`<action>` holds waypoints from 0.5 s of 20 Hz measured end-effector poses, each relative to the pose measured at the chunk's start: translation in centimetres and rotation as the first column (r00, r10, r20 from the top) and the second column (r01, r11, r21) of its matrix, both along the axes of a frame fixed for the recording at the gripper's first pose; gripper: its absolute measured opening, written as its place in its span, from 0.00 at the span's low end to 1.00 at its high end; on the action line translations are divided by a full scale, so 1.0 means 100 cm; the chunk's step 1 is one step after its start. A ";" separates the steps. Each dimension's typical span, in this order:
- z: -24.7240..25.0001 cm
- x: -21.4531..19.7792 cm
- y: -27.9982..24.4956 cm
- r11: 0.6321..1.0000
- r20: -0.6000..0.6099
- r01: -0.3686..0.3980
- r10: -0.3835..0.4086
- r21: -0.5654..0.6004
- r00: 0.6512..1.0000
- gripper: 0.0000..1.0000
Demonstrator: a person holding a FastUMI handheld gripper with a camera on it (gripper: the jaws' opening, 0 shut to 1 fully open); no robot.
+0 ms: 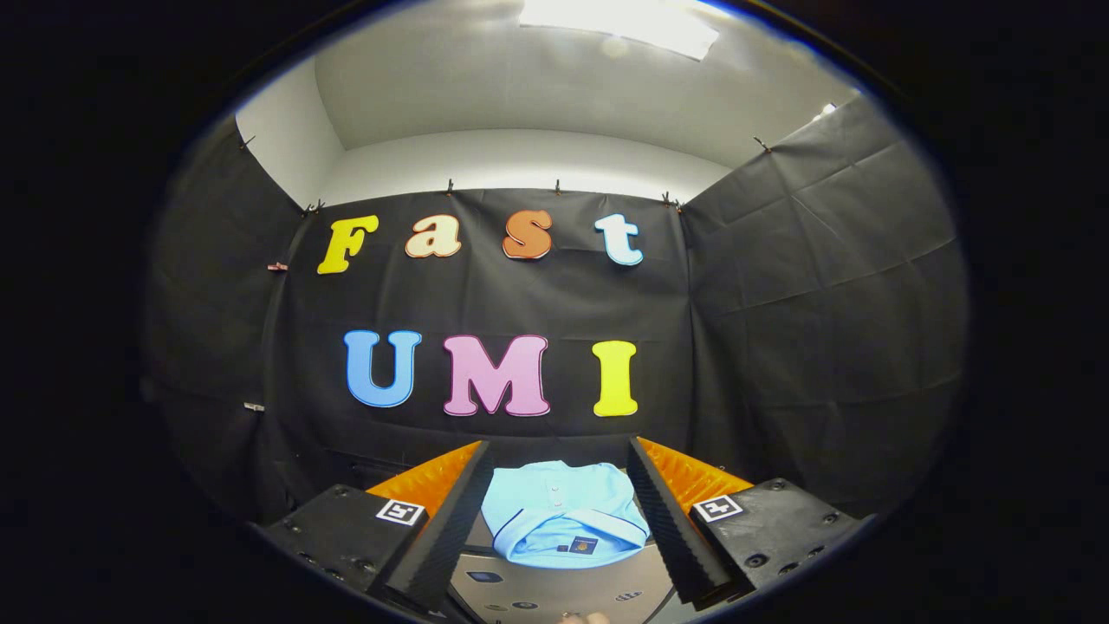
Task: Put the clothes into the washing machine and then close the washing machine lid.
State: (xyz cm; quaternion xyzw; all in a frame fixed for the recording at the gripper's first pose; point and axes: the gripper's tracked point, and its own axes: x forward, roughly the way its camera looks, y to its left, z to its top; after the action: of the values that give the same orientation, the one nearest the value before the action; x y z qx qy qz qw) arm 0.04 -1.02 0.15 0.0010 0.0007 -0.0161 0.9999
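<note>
1. A light blue polo shirt (563,516) lies folded on a pale grey surface (554,589), collar and buttons toward the far side, a small dark tag on its near edge. It looks laid out neat and flat so that it makes one easy bundle to pick up

2. The gripper (559,485) is held level and pointed straight at the shirt. Its fingers are spread wide, one to the left of the shirt and one to the right, and neither presses on the cloth. The shirt sits in the gap between them and just ahead, so the spread seems chosen to straddle the folded width

3. I judge this the approach before the pick: nothing is gripped, and the shirt is not yet in any machine

4. The pale surface carries a few small dark marks near the fingers; it may be the top of the washing machine, though I cannot tell that from here, and I cannot make out a lid or an opening

5. Beyond the shirt hangs the black cloth wall (780,347) of the booth, with a white ceiling and a bright lamp (619,22) above

6. The next move likely calls for lowering the fingers and closing on a thick fold, since thin cloth could slip out or unfold when lifted
</note>
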 end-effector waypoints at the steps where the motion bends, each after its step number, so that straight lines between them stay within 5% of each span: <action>1: -0.001 0.000 0.000 1.000 -0.001 0.002 -0.002 0.002 1.000 0.97; 10: -0.005 0.016 0.003 1.000 -0.025 -0.011 0.011 -0.003 1.000 0.97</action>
State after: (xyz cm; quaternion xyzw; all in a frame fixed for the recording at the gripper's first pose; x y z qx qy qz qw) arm 1.63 -0.72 -0.34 -0.0007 0.0134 -0.0104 0.9999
